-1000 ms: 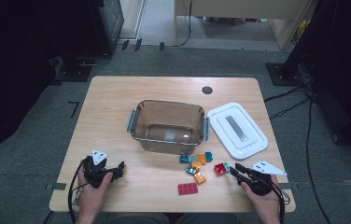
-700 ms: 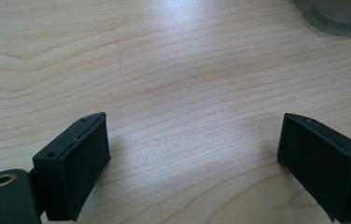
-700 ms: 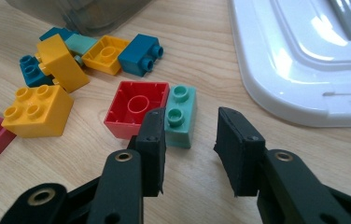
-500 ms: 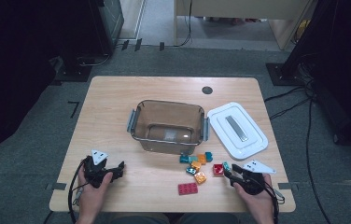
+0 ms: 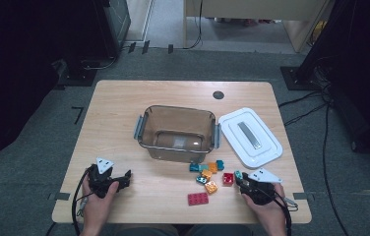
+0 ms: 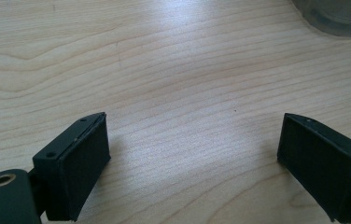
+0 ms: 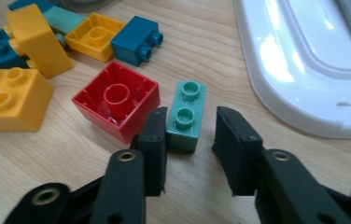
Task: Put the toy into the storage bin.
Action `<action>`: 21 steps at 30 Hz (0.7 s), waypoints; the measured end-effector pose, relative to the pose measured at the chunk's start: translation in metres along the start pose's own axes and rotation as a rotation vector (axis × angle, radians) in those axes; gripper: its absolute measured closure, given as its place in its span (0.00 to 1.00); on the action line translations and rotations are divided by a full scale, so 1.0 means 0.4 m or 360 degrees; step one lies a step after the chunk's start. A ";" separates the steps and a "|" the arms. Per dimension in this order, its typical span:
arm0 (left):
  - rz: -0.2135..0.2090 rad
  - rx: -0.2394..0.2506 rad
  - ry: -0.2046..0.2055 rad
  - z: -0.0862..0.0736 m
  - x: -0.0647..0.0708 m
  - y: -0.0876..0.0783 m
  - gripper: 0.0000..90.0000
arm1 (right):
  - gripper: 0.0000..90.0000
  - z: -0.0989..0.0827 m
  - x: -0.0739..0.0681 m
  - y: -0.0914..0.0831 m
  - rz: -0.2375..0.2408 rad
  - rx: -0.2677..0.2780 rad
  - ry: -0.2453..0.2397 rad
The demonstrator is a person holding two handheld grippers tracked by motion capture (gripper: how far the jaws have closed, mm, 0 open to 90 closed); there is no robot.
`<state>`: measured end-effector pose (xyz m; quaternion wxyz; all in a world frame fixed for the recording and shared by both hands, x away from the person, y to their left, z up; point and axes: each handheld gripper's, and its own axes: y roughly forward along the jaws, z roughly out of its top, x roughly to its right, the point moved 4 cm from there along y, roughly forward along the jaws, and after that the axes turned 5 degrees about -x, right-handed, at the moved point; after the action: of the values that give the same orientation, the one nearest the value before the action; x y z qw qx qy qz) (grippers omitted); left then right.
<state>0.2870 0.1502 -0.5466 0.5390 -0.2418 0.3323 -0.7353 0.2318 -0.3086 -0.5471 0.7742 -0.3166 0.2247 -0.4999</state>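
Right claw (image 7: 188,140) closing round teal brick (image 7: 186,115); brown bin (image 5: 178,132) empty.

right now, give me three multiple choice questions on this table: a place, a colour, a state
1. What lies between the jaws of the right tool? A) a mint-green two-stud plastic brick B) a yellow brick C) nothing
2. The flat studded plastic plate is: A) blue B) white C) red
3. The clear brown plastic box is: A) lidded B) open C) tipped over

A: the mint-green brick sits between the jaws, which have just been closing.
C: it shows red in the high view.
B: its white plastic lid lies beside it.
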 end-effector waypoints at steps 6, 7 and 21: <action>0.0000 0.0000 0.0000 0.000 0.000 0.000 0.10 | 0.85 -0.001 0.007 -0.001 0.0131 0.0015 0.0025; 0.0000 0.0000 0.0000 0.000 0.000 0.000 0.10 | 0.85 0.001 0.010 -0.003 0.0141 0.0014 0.0029; 0.0000 -0.0002 -0.0001 0.001 0.000 0.001 0.10 | 0.85 0.085 0.046 -0.082 0.0166 0.0126 0.0029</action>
<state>0.2876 0.1499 -0.5466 0.5389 -0.2423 0.3326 -0.7350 0.2410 -0.3262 -0.5004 0.8090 -0.2689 0.2281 -0.4703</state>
